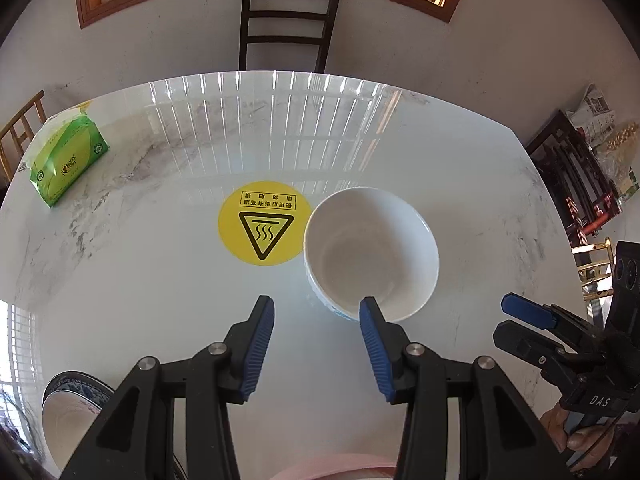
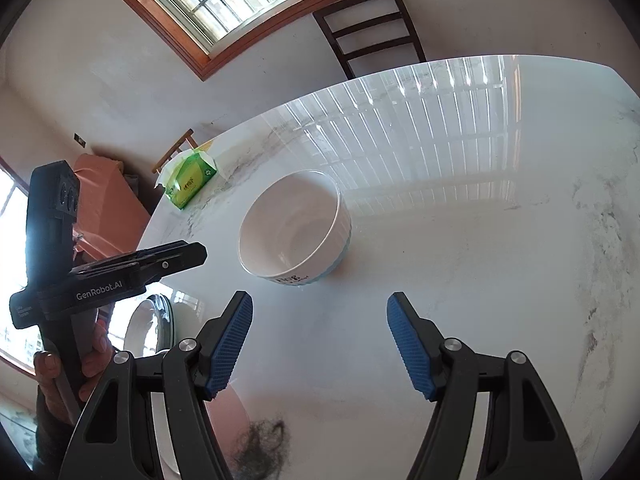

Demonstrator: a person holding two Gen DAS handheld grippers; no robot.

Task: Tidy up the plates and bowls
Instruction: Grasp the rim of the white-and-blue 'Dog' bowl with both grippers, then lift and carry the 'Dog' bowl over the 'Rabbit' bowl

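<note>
A white bowl [image 1: 372,252] with a ribbed, pale blue outer wall stands upright and empty on the marble table [image 1: 160,280]. In the left wrist view my left gripper [image 1: 317,308] hovers just short of the bowl, open, with nothing between its fingers. Its right fingertip [image 1: 368,308] overlaps the bowl's near rim in the picture. My right gripper [image 2: 320,304] is open too and empty, with the bowl [image 2: 294,224] a little ahead of it. Each gripper shows in the other's view: the right gripper [image 1: 504,318] and the left gripper [image 2: 198,252].
A blue-patterned plate [image 1: 76,396] and a pink plate [image 1: 340,470] lie at the table's near edge. A green tissue pack [image 1: 68,160] sits at the far left. A round yellow warning sticker [image 1: 266,222] lies flat beside the bowl. A dark chair [image 1: 288,24] stands behind the table.
</note>
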